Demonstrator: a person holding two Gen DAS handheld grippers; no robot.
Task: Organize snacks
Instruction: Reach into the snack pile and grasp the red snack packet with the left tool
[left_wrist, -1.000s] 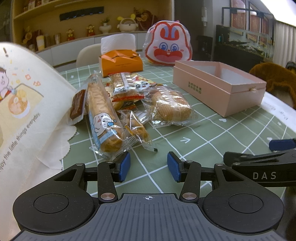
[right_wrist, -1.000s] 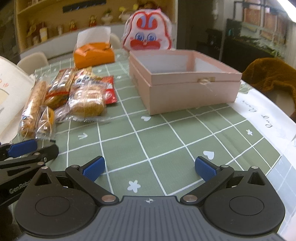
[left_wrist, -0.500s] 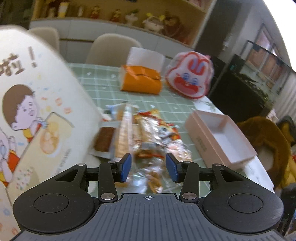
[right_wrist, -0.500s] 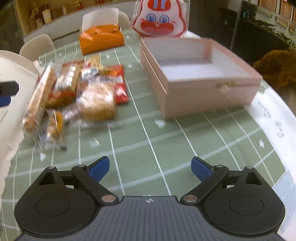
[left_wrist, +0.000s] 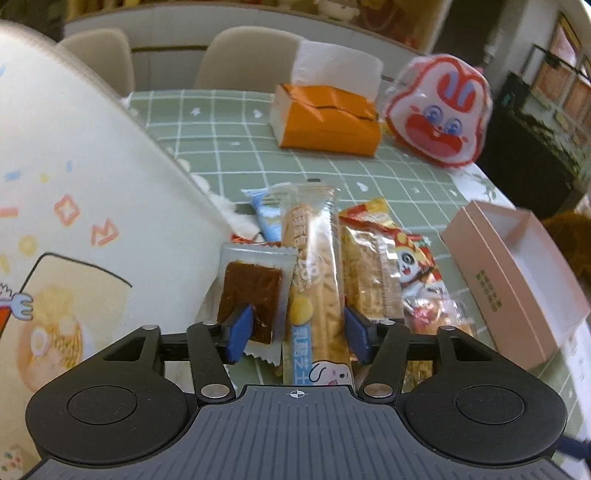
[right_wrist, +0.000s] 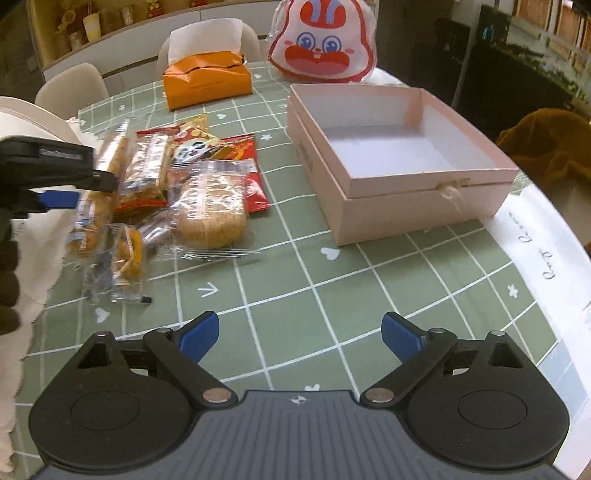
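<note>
Only L wrist view showed brown snack pack (left_wrist: 255, 295) beside long biscuit stick (left_wrist: 317, 280); left tongs (left_wrist: 297, 330) opening above stick, angled down. Right tongs (right_wrist: 300, 334) wide, empty, over surface (right_wrist: 332, 295) near pink box (right_wrist: 399, 147)

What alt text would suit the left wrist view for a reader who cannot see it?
The left gripper, jaws opening, hovers over a long clear-wrapped biscuit stick in a pile of packaged snacks on a green grid tablecloth. An open pink cardboard box sits right, an orange tissue box and rabbit-face bag behind.
</note>
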